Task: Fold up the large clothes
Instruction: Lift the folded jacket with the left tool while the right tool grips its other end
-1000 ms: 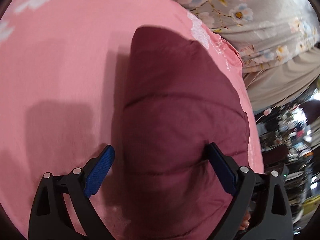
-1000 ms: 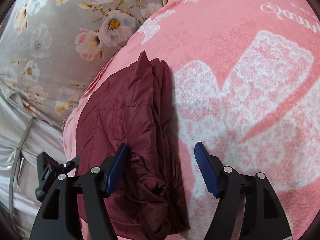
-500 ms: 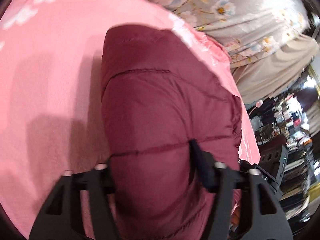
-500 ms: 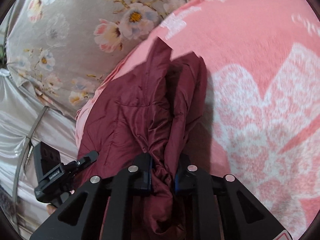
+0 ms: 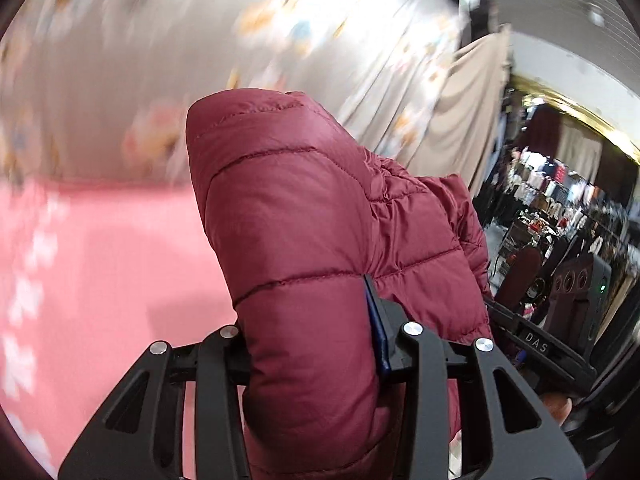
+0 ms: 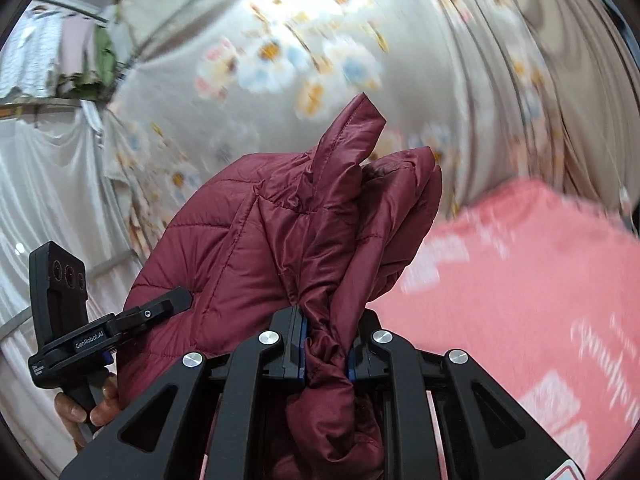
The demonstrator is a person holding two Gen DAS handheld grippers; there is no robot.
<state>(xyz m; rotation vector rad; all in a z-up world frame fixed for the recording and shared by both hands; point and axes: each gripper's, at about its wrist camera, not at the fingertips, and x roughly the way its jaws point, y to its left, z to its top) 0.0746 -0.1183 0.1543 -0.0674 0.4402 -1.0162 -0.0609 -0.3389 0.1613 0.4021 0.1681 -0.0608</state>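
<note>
Floral curtains (image 6: 300, 60) and a pink blanket (image 6: 540, 288) are seen behind a maroon puffer jacket (image 5: 304, 240), lifted clear. It is clamped in the closing left gripper (image 5: 312, 344) and the right gripper (image 6: 326, 348); laying down and squaring is judged left.

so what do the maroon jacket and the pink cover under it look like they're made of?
Maroon jacket: looks like a thin synthetic shell, nylon or polyester, over padding. It has a slight sheen, stitched quilt lines, puffed panels, and crumples tightly where pinched. Pink cover: matte and soft-looking, probably fleece or plush with a white pattern; blur leaves it open.
</note>
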